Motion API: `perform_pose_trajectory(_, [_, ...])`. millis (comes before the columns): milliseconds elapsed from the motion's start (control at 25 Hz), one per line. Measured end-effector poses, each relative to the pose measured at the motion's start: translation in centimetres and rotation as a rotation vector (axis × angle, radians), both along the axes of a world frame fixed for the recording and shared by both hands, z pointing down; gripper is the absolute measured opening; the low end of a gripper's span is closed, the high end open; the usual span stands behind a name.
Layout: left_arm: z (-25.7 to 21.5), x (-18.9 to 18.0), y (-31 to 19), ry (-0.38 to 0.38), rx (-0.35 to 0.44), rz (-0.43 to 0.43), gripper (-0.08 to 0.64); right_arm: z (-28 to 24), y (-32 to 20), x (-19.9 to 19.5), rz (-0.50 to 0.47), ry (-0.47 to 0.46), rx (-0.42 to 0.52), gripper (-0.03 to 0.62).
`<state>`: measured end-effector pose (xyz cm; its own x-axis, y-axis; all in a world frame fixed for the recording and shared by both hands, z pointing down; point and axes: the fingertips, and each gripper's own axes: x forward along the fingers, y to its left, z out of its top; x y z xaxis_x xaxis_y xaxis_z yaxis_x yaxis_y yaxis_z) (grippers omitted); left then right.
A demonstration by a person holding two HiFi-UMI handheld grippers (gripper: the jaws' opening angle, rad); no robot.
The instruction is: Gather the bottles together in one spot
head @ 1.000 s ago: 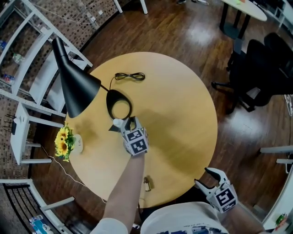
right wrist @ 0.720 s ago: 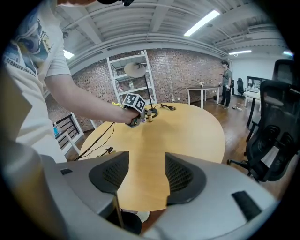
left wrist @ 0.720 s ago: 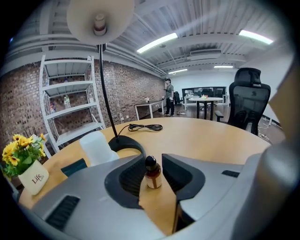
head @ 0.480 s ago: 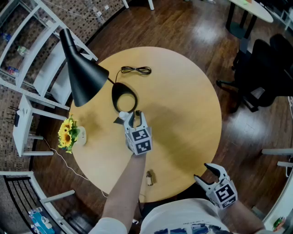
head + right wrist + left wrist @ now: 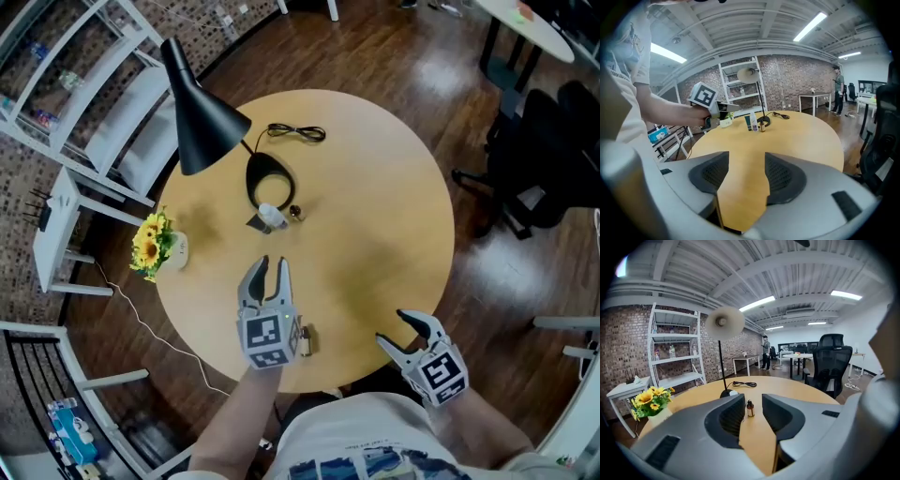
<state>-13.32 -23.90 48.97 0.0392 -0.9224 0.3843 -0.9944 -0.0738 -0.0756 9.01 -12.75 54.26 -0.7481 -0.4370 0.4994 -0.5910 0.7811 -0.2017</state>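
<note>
**Head view: left gripper pulls clear, one more bottle now parked by the lamp**

Nearest the person, the right gripper (image 5: 397, 332) hangs over the round table's (image 5: 394, 216) near edge. Its jaws are spread and nothing is between them. Just left of it, the left gripper (image 5: 267, 274) has drawn back from the lamp base, where its jaws were nearly pressed together a second ago. Now they stand apart and empty. A stray amber bottle (image 5: 303, 339) stands right beside this gripper, close to the table's edge.

Farther out, a placed amber bottle (image 5: 295, 213) stands alone by the lamp base, just beside the white bottle (image 5: 270, 214) and a teal tube (image 5: 747, 123). That looks like a finished delivery, which would leave only the stray bottle to bring over.

Beyond the cluster are the black lamp (image 5: 202, 117), a coiled cable (image 5: 295, 133) and, off to the left, sunflowers (image 5: 150, 246).

The white bottle's label print is too small to read. The only other markings are the square marker patterns on the gripper cubes.
</note>
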Motion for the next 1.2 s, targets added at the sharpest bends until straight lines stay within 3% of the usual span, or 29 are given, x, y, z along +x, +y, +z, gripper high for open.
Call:
perform_pose_trajectory(200, [-3.1, -2.0, 9.3, 0.071, -0.035, 0.029, 0.12, -2.5, 3.3, -1.7, -0.03, -0.006, 0.026, 0.265])
perform_pose_trajectory(600, [-6.1, -4.0, 29.6, 0.196, 0.034, 0.022, 0.12, -7.1, 14.3, -1.9, -0.001, 0.031, 0.117, 0.265])
perform_pose_trajectory(880, [-6.5, -6.3, 43.2, 0.262, 0.043, -0.03, 0.12, -9.9, 24.3, -1.8, 0.103, 0.032, 0.146, 0.266])
perform_pose_trajectory(1040, [-5.9, -6.3, 49.1, 0.265, 0.025, -0.03, 0.12, -10.5, 29.4, -0.6, 0.151, 0.033, 0.174, 0.293])
perform_pose_trajectory(1200, [-5.2, -5.3, 52.6, 0.288, 0.002, -0.016, 0.12, -9.6, 34.3, 0.2, 0.147, 0.044, 0.142, 0.293])
